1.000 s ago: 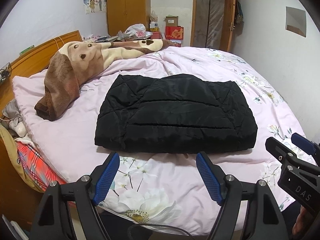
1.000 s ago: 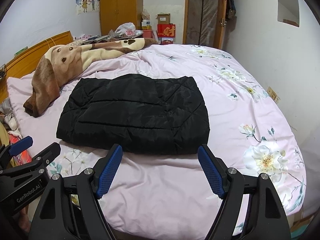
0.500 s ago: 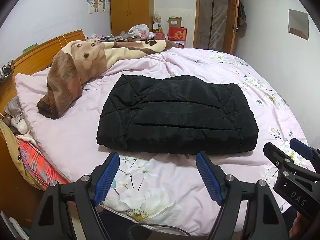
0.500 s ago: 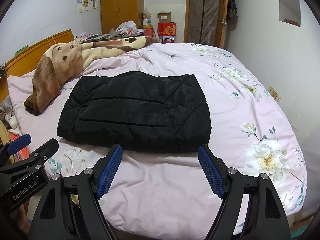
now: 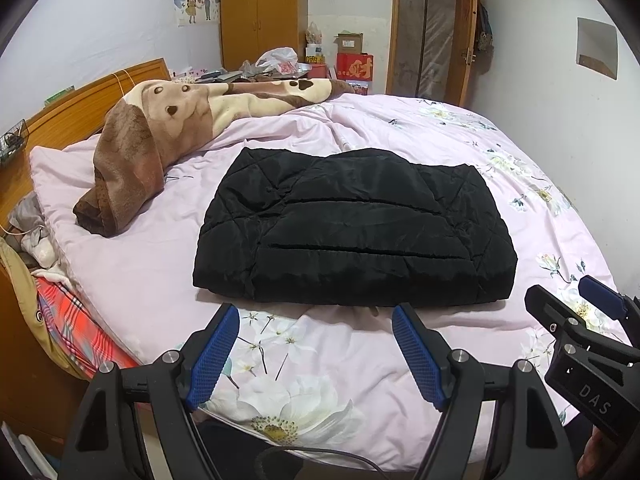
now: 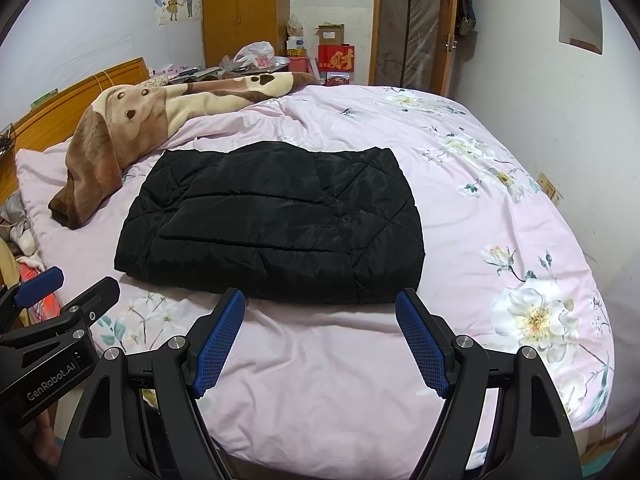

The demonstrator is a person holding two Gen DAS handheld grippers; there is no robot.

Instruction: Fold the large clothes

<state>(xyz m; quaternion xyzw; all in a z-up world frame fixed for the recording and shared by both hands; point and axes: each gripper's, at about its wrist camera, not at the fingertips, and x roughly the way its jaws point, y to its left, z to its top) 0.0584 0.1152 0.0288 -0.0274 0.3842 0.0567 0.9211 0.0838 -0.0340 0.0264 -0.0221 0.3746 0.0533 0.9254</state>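
Both wrist views look across the bed, and plenty is cut off: each camera catches only the fingers of its own gripper, the handles run out past the bottom edge, and of the person there's just a sliver of hand at the lower corners, too little to make out. The far side of the jacket drops out of sight behind its own bulk, so what's tucked beneath can't be told, and no collar or sleeve can be picked out. The clutter by the wardrobe is too small to sort. Now the jacket itself: black, quilted, puffy, folded into a thick, roughly rectangular bundle with stitched lines across the top, lying flat in the middle of the pink floral cover, well apart from the brown blanket heaped toward the headboard. The left gripper hangs just short of the bundle's near edge, jaws wide apart, nothing between the blue pads, only bedcover. The right gripper sits beside it, jaws likewise spread and empty, tips close to the jacket's near hem without touching. Each gripper peeks into the other's view at the side.
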